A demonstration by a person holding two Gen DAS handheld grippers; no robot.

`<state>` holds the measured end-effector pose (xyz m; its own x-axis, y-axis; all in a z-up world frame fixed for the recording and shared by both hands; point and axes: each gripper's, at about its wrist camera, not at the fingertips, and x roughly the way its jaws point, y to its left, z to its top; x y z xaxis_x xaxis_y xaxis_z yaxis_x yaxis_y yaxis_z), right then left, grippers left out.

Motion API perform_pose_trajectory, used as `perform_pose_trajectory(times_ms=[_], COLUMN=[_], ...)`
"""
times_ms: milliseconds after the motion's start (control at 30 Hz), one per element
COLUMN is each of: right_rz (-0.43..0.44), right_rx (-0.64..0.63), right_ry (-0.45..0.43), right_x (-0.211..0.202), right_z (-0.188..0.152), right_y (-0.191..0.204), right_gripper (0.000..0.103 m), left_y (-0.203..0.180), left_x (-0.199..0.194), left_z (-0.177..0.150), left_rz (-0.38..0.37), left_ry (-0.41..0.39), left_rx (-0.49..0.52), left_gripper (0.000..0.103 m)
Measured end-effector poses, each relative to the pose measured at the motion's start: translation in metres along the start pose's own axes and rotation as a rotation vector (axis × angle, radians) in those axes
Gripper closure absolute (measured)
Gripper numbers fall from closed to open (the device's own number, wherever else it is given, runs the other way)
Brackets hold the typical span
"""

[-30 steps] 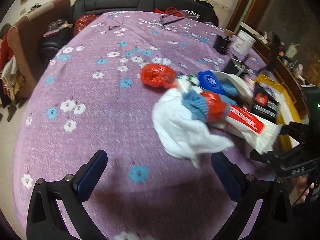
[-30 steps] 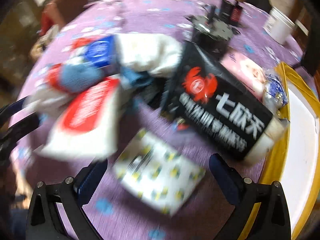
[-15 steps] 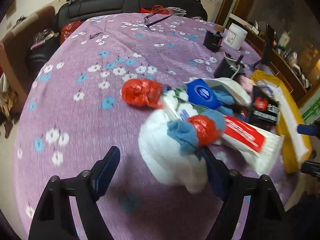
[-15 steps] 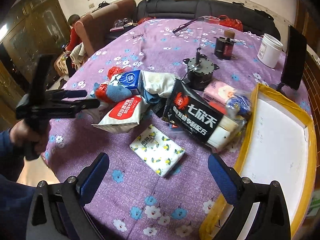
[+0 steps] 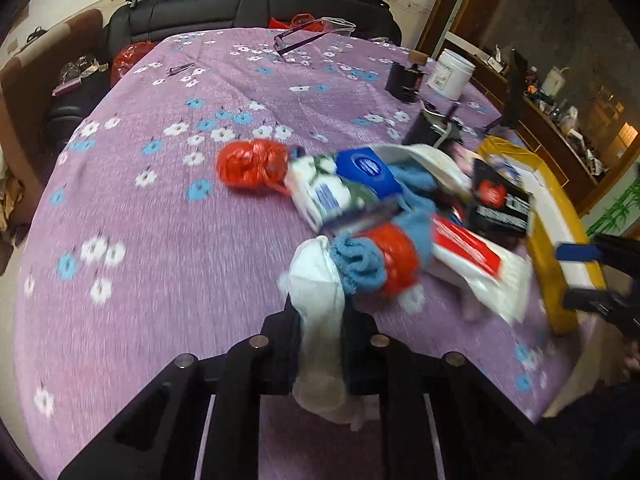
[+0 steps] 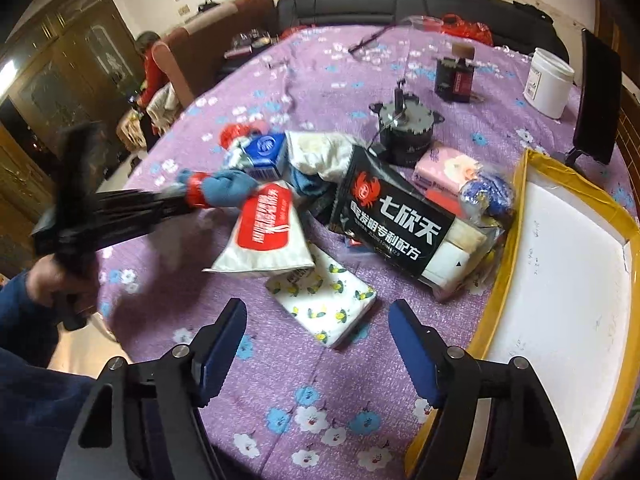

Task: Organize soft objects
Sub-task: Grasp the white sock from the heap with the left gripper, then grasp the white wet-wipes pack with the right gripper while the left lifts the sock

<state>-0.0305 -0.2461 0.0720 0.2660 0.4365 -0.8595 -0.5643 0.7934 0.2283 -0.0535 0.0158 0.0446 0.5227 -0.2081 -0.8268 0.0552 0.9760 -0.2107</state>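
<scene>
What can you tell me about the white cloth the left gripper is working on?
The white cloth is soft, thin and crumpled, bunched into a narrow band where the left gripper is shut on it, the jaws having just closed. A loose end hangs below the jaws toward the purple tablecloth. Its far end meets the blue knit fabric with a red band, at the near edge of the pile. Motion blur hides any seams or print.

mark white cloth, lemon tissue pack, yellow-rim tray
white cloth point(image 5: 320, 320), left wrist view, pinched part between the fingers.
lemon tissue pack point(image 6: 326, 306), right wrist view, top face.
yellow-rim tray point(image 6: 496, 292), right wrist view, left rim.
</scene>
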Motion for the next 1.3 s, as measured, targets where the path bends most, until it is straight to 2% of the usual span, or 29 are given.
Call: perform_pose_trajectory(times_ms=[300, 533, 833, 867, 900, 933, 1067, 1300], right_rz=[0.057, 0.141, 0.042, 0.043, 0.051, 0.048, 0.040, 0.114], right_rx=[-0.086, -0.024, -0.025, -0.008, 0.007, 0.013, 0.026, 0.057], right_ry=[-0.012, 0.031, 0.139, 0.153, 0.170, 0.184, 0.164, 0.059], right_x=[0.016, 0.031, 0.077, 0.082, 0.087, 0.088, 0.082, 0.045], right_z=[0.043, 0.062, 0.071, 0.070, 0.068, 0.066, 0.055, 0.044], right_y=[0.035, 0.046, 0.054, 0.054, 0.054, 0.053, 0.051, 0.050], right_gripper=[0.025, 0.025, 0.025, 0.029, 0.047, 0.046, 0.047, 0.047], left_y=[-0.001, 0.009, 0.013, 0.013, 0.013, 0.012, 0.010, 0.001], left_x=[-0.030, -0.041, -0.039, -0.039, -0.038, -0.038, -0.035, -0.037], left_z=[-0.015, -0.022, -0.024, -0.023, -0.023, -0.022, -0.020, -0.009], left_rz=[0.006, 0.007, -0.007, -0.012, -0.016, -0.017, -0.031, -0.072], left_ry=[-0.047, -0.058, -0.050, -0.051, -0.051, -0.051, -0.051, -0.064], left_rx=[-0.026, -0.049, -0.042, -0.037, -0.035, -0.031, -0.017, 0.007], left_gripper=[0.087, 0.087, 0.087, 0.087, 0.087, 0.087, 0.087, 0.087])
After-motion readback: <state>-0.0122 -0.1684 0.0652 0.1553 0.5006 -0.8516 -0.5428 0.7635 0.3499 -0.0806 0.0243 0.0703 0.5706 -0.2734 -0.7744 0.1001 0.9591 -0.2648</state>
